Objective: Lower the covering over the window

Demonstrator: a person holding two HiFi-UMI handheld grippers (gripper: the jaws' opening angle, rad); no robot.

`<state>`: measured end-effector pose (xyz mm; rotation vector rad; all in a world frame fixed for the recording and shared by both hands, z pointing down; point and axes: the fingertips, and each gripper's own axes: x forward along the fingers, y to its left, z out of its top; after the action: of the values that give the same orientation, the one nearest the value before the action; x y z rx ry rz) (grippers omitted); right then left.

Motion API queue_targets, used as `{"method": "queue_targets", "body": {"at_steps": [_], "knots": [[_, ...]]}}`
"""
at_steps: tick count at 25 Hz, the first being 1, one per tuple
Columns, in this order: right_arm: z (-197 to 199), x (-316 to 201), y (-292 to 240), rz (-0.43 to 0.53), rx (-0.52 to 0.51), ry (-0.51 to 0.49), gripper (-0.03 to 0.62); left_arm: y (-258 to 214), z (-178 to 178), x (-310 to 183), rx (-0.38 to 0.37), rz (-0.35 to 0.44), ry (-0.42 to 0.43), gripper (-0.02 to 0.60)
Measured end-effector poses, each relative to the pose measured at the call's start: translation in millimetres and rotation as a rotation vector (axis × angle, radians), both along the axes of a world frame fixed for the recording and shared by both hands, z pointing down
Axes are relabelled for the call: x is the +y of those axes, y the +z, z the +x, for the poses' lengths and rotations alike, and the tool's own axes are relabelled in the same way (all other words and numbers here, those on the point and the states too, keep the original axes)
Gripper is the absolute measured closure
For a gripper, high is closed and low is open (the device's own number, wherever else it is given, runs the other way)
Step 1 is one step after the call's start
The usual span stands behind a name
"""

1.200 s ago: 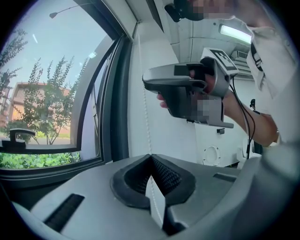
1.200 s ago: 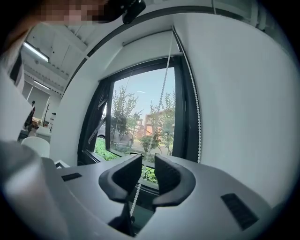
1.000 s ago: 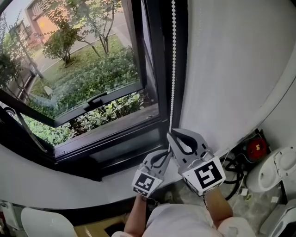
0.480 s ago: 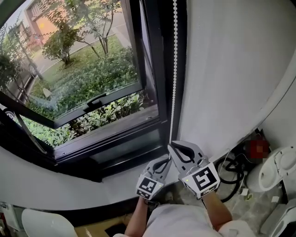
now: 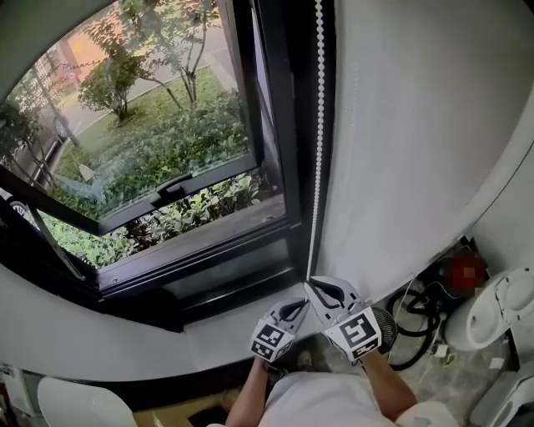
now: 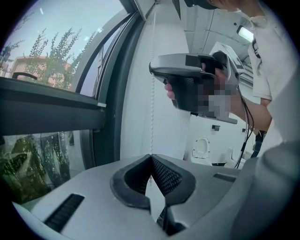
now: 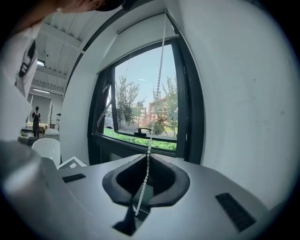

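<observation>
A white bead chain (image 5: 316, 150) hangs down the right side of the black window frame (image 5: 284, 125). Low by the sill, my right gripper (image 5: 310, 283) is shut on it. Its jaws have just been closing with the chain between them. In the right gripper view the chain (image 7: 158, 79) runs into the pinched tips of the right gripper (image 7: 149, 153) and dangles below them. My left gripper (image 5: 300, 303) sits just under and left of it, shut. In its own view the chain (image 6: 153, 93) drops into the left gripper's closed tips (image 6: 151, 155). A pale band (image 5: 33, 25) crosses the window's top left corner.
The lower sash (image 5: 175, 188) stands tilted open outward, with greenery beyond. A white wall (image 5: 417, 125) is on the right. Black cables (image 5: 417, 325) and white fixtures (image 5: 501, 308) lie at the lower right. A white chair (image 5: 75, 404) stands at the lower left, under the sill (image 5: 209, 334).
Both grippers have sunk together along the chain toward the sill. The pale band at the window's top left corner has grown.
</observation>
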<state>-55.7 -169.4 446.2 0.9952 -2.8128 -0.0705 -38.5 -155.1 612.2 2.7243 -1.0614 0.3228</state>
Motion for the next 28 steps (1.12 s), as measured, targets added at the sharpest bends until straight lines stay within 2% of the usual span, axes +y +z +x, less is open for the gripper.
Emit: {"method": "queue_targets", "body": {"at_steps": [7, 11, 15, 19, 23, 28], "knots": [[2.5, 4.2, 44.2, -0.052, 0.050, -0.002, 0.568, 43.5, 6.7, 8.4, -0.016, -0.085, 0.020, 0.566], [5.1, 10.0, 75.2, -0.096, 0.088, -0.001, 0.568, 73.7, 6.3, 18.8, -0.065, -0.139, 0.022, 0.566], [8.5, 13.4, 83.2, -0.109, 0.085, 0.001, 0.568, 78.7, 4.0, 28.2, -0.061, -0.149, 0.010, 0.563], [9.6, 14.2, 82.7, -0.097, 0.096, -0.004, 0.568, 56.4, 0.3, 30.2, -0.034, -0.110, -0.007, 0.551], [10.3, 14.5, 82.7, -0.093, 0.096, -0.011, 0.568, 10.8, -9.1, 28.1, 0.001, -0.068, -0.025, 0.469], [11.4, 16.2, 82.3, -0.092, 0.089, -0.018, 0.568, -61.2, -21.8, 25.6, 0.053, 0.037, -0.051, 0.462]]}}
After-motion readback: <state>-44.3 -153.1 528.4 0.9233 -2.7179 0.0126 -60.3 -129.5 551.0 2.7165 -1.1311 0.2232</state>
